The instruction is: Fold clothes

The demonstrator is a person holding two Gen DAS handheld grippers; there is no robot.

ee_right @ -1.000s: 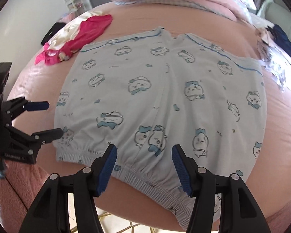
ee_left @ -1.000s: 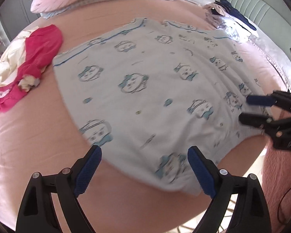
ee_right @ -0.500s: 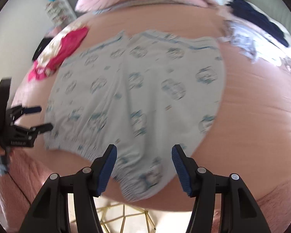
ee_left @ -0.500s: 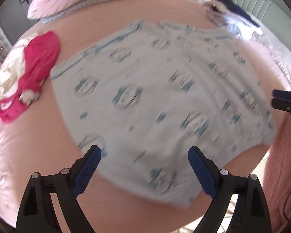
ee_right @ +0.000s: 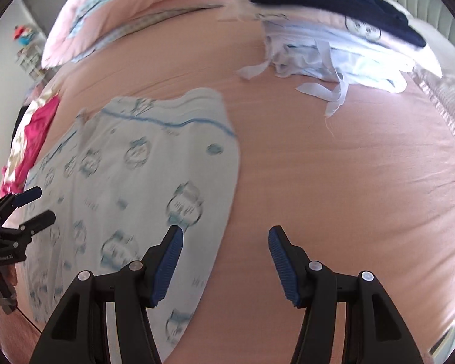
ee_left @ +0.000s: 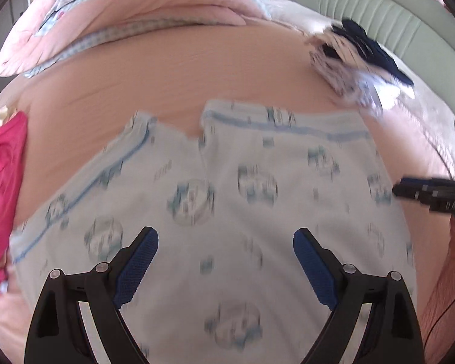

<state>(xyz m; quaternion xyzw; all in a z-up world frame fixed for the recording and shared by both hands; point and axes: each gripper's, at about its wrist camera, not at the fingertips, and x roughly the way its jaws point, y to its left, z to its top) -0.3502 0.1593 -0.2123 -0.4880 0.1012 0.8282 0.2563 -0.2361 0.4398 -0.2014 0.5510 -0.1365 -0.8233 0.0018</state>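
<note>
Pale blue shorts (ee_left: 227, 200) printed with cartoon faces lie flat on the pink bed (ee_left: 197, 79), leg hems toward the pillows. My left gripper (ee_left: 226, 268) hovers open over the middle of the shorts, nothing between its blue pads. My right gripper (ee_right: 226, 265) is open too, above the shorts' (ee_right: 130, 188) right edge: its left finger is over the fabric, its right finger over bare pink sheet (ee_right: 333, 157). Each gripper shows in the other's view, the right gripper (ee_left: 409, 189) at the right edge and the left gripper (ee_right: 30, 206) at the left edge.
A pink and cream garment (ee_left: 3, 188) lies left of the shorts. A heap of white and navy clothes (ee_right: 333, 39) sits at the far right by the green headboard (ee_left: 379, 21). A pink quilt (ee_left: 130, 9) is bunched at the back.
Both grippers have swept forward over the bed, away from the waistband edge. The left now sits over the shorts' middle; the right has swung to the shorts' right edge. Both stay open.
</note>
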